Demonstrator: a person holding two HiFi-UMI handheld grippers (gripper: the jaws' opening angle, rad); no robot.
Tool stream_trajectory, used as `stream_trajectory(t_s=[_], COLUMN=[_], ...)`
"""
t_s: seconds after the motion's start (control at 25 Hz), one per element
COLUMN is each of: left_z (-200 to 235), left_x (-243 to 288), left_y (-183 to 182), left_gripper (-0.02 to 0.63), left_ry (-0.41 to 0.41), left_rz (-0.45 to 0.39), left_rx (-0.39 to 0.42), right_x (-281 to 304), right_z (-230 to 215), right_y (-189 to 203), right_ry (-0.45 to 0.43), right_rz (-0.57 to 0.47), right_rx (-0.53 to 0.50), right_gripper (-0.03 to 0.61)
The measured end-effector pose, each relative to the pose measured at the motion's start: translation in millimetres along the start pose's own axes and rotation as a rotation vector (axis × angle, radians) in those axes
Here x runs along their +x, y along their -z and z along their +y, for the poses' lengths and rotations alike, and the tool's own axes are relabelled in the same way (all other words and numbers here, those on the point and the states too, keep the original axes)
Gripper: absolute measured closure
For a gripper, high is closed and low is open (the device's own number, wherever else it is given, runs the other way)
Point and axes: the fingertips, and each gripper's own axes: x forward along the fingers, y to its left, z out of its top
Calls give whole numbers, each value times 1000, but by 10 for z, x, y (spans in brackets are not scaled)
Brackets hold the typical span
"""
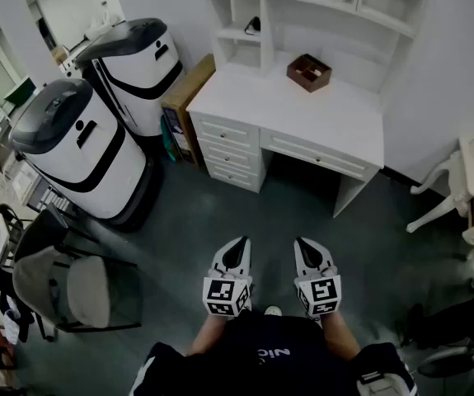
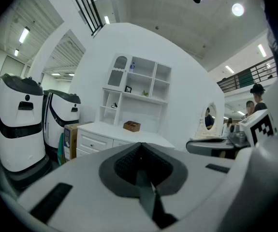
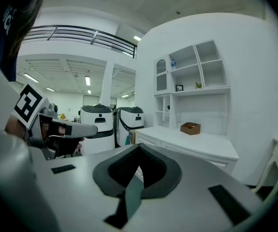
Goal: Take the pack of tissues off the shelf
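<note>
Standing well back, I see two white-and-black wheeled machines (image 1: 80,151) at left, then a tall brown cardboard box (image 1: 189,89) just beside the white drawer desk (image 1: 302,122). On the white shelf unit (image 1: 218,23) above it, a left cubby holds a small dark item (image 1: 253,25), possibly the pack of tissues; I cannot tell. An open brown wooden box (image 1: 309,72) sits on the desktop, contents unclear. Low before me, the left gripper (image 1: 239,242) and right gripper (image 1: 302,243) are both fully closed, gripping nothing.
</note>
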Motion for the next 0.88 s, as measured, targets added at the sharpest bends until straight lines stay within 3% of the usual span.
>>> stream_trajectory(t_s=[0.44, 0.64, 0.76, 0.88], left_z=[30, 47, 48, 91], left_x=[-156, -184, -174, -155], left_y=[99, 149, 163, 179], left_gripper=[611, 609, 554, 403], left_ry=[13, 62, 115, 149], left_rz=[22, 31, 38, 47], left_rx=[0, -12, -24, -30], right_x=[-46, -30, 3, 39], right_z=[148, 166, 227, 286], right_y=[129, 146, 141, 127], right_ry=[-6, 20, 4, 11], right_rz=[24, 20, 20, 14], right_rx=[38, 86, 111, 114], right_gripper=[569, 566, 436, 342])
